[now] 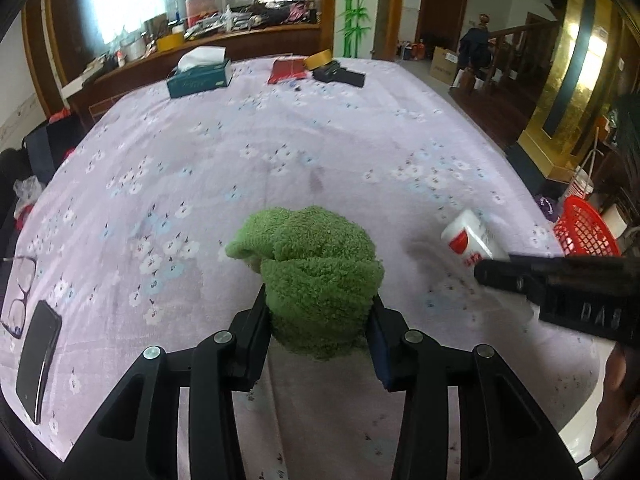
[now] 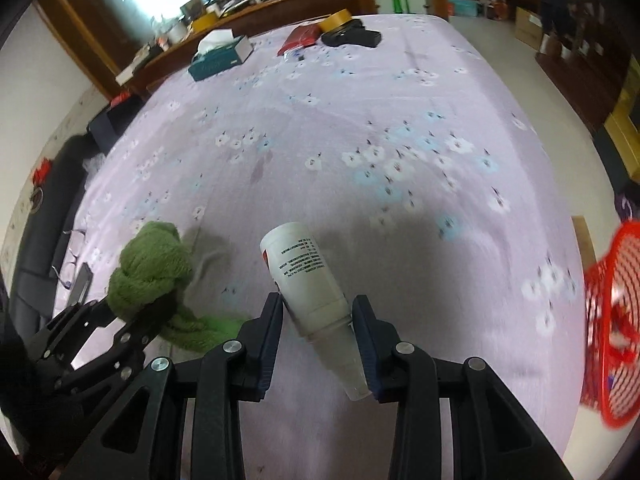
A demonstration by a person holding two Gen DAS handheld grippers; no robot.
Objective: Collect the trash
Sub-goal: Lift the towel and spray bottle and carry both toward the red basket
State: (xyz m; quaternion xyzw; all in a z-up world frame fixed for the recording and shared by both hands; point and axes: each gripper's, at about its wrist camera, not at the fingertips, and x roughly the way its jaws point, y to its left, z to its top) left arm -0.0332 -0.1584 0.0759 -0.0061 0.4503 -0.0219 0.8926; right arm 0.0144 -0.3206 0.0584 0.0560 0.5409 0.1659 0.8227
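Now white bottle [image 2: 306, 280], red-labelled, tilted between right hand-held gripper [image 2: 318, 330] jaws.

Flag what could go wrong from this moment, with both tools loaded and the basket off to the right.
1. The right tool pinches the white bottle near its narrow end, tilted; it could pivot or slip out before reaching the red basket.
2. The green cloth bulges loosely out of the left tool and may sag or snag.
3. The basket sits past the table edge, so a short release likely lands on the floor.
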